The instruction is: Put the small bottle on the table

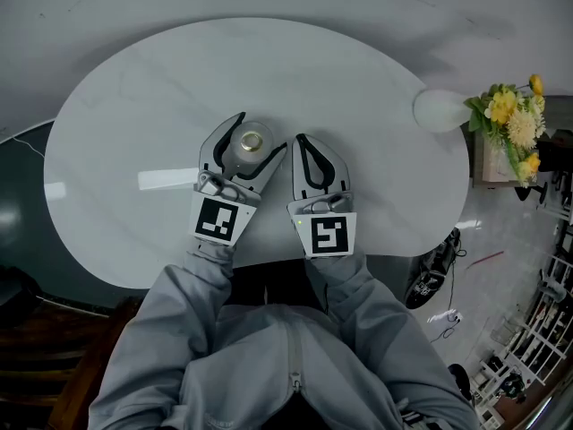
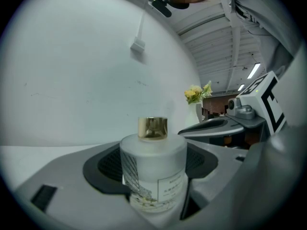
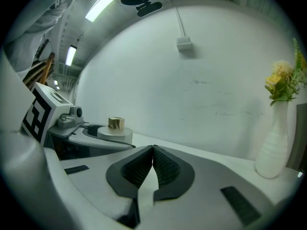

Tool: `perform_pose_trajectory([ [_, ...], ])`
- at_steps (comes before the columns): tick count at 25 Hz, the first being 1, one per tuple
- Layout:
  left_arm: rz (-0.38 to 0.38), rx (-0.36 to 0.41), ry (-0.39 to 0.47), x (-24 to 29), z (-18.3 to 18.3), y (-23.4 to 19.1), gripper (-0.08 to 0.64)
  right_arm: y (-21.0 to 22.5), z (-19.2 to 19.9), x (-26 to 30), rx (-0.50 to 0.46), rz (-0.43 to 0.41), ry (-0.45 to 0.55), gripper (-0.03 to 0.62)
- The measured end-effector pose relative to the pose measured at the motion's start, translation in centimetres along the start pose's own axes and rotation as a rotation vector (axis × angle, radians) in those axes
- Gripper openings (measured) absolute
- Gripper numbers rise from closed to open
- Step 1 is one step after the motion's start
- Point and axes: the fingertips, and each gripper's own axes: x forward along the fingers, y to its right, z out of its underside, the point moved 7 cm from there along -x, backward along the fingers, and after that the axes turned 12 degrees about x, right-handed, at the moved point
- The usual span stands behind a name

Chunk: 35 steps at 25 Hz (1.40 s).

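The small bottle [image 1: 252,146] is frosted white glass with a gold cap and a printed label, and it stands upright. My left gripper [image 1: 255,142] is shut on it, its jaws pressed to both sides of the body. In the left gripper view the small bottle [image 2: 153,174] fills the space between the jaws. From the right gripper view the bottle [image 3: 115,129] shows at the left, its gold cap above the left gripper's jaws. My right gripper [image 1: 303,139] sits just right of the left one, over the white oval table [image 1: 134,133], shut with nothing between its jaws.
A white vase [image 1: 438,108] with yellow flowers [image 1: 512,119] stands at the table's right edge; the vase [image 3: 274,147] also shows in the right gripper view. A grey wall lies behind the table. Dark flooring and a chair lie at the left, cluttered floor at the right.
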Motion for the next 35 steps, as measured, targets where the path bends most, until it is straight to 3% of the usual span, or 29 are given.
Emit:
perform_pose_trajectory([
  [26,0.020,-0.104,-0.211,1.1,2.6,0.7,0.334,0.6,1.4,0.0,0.014,-0.007,-0.057,0.026],
  [35,0.020,-0.084,-0.272,0.8,2.8,1.2,0.334,0.3,1.2,-0.4,0.011,-0.014,-0.066,0.026],
])
